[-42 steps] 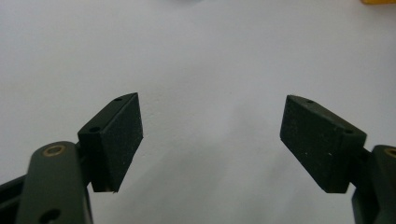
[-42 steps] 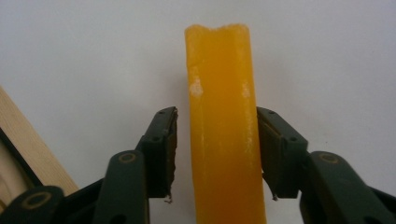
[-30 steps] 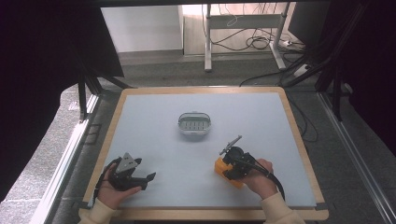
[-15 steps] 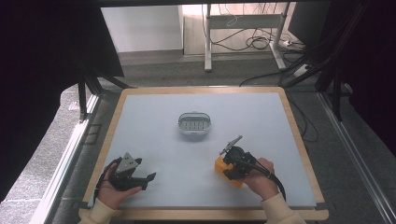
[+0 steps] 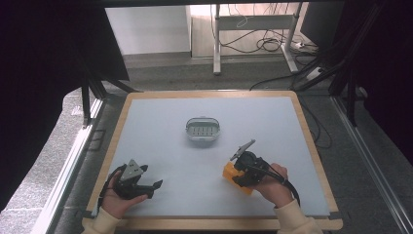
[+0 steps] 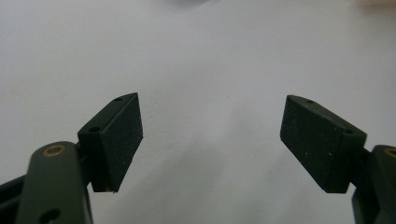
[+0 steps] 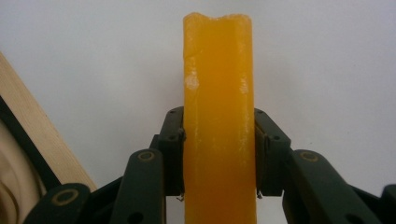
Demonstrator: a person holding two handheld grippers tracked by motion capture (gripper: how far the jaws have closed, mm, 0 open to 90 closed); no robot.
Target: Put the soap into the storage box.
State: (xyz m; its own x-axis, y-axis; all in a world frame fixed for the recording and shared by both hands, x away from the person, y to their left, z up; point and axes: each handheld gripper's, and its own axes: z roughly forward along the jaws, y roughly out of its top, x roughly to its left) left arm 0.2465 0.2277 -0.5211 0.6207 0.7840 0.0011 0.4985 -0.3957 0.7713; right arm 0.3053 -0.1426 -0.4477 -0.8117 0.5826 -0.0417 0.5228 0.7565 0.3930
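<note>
Orange-yellow bar (image 7: 218, 116), waxy and translucent with a ragged top edge, is clamped between the two black pads of the right gripper (image 7: 218, 156); pads press its flat sides about midway up, so the bar stands along the jaw axis and pokes well past the tips. Gripping the broad faces probably keeps a slick piece from twisting. From the high view the same bar (image 5: 232, 174) sits low at the near right of the table (image 5: 160, 146), seemingly at or just above the surface, the right gripper (image 5: 239, 174) angled over it with its grey plate pointing toward the centre. The hand (image 5: 272, 183) wraps the grip from the near side. A wooden border strip runs beside the jaws in the right gripper view, so the hold is close to the table's edge. Left gripper (image 6: 210, 135) has its jaws spread wide with nothing between them, only pale surface beneath; from above it (image 5: 157, 185) rests at the near left, well apart from the bar, likely parked until needed. A small grey slotted dish (image 5: 202, 129) stands alone mid-table, beyond both grippers; it looks like the natural place for the bar, though that is a guess.
</note>
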